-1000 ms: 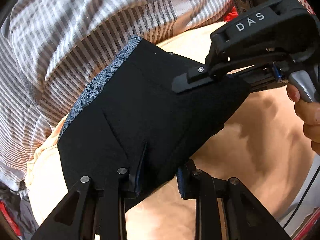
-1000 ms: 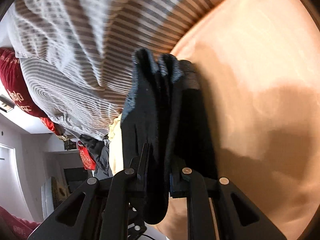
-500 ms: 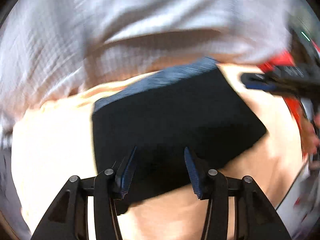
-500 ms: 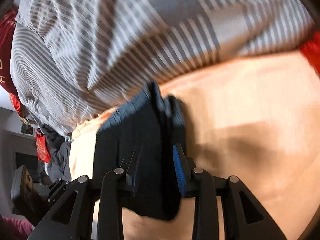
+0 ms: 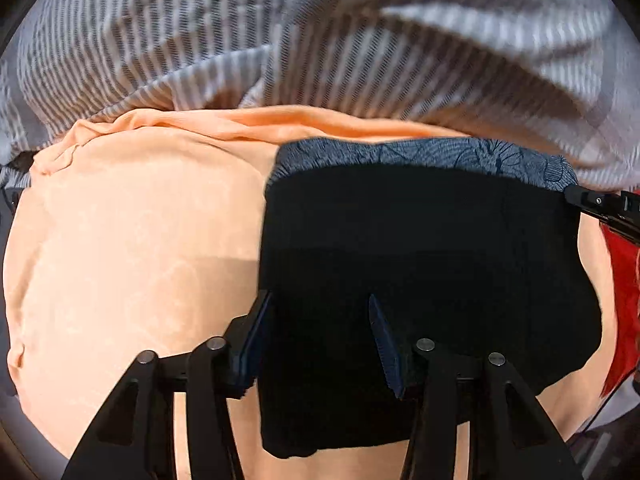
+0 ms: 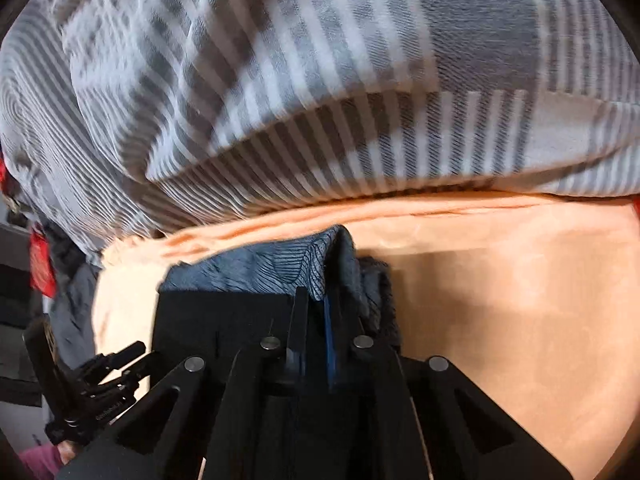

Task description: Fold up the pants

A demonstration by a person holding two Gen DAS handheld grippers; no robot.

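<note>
The right gripper (image 6: 316, 320) jaws are pinching the black pants (image 5: 420, 260) at their patterned edge — likely anchoring the fold. The left gripper (image 5: 320, 340) jaws are standing apart over the pants, lying folded on the orange sheet (image 5: 140, 240) beside the striped blanket (image 5: 320, 40).

Soft daylight, motion blur (fisheye-warped edges)

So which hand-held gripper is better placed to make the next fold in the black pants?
Probably the right hand-held gripper: it looks shut on the patterned edge of the black pants. The left hand-held gripper hangs open above the cloth, gripping nothing.
</note>
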